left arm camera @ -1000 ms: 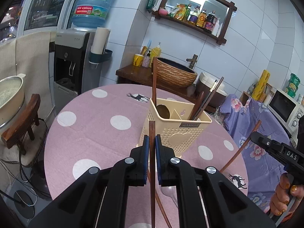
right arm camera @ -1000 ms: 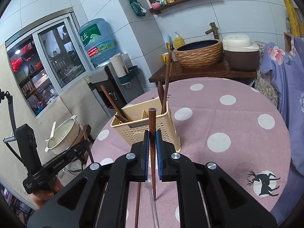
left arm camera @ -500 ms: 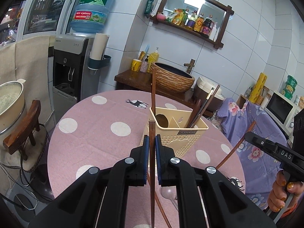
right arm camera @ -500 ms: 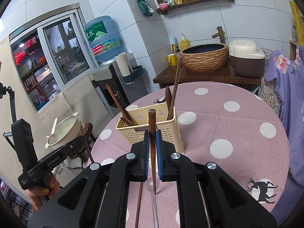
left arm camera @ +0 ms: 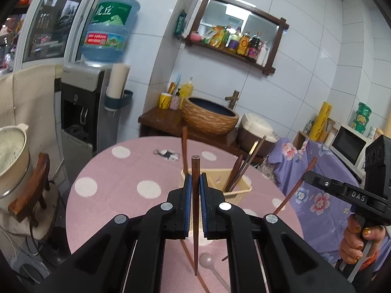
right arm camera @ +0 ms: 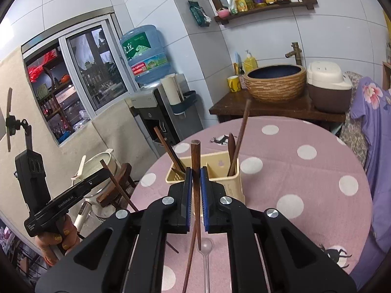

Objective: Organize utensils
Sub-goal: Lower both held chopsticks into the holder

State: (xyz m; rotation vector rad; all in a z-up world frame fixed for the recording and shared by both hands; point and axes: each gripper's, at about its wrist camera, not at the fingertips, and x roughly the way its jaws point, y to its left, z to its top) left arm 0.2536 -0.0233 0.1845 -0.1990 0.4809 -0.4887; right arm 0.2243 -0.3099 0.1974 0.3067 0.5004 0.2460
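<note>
My left gripper [left arm camera: 195,183] is shut on a brown wooden chopstick [left arm camera: 195,168], held upright above the pink dotted table [left arm camera: 117,178]. My right gripper [right arm camera: 195,177] is shut on another wooden chopstick [right arm camera: 195,156], also upright. The cream utensil basket [left arm camera: 240,190] [right arm camera: 220,168] stands just beyond both grippers and holds several wooden utensils. A loose chopstick [right arm camera: 189,261] and a clear spoon [right arm camera: 206,246] lie on the table below the grippers. The right gripper shows at the right of the left wrist view [left arm camera: 310,171], the left gripper at the left of the right wrist view [right arm camera: 105,168].
A wooden chair with a rice pot [left arm camera: 9,161] stands left of the table. A water dispenser [left arm camera: 80,112], a side cabinet with a woven basin [left arm camera: 210,117] and a rice cooker [left arm camera: 256,131] stand behind. A purple floral cloth [left arm camera: 317,195] lies to the right.
Both grippers have risen with their chopsticks, so the basket sits lower and farther in both views. Both stay shut.
</note>
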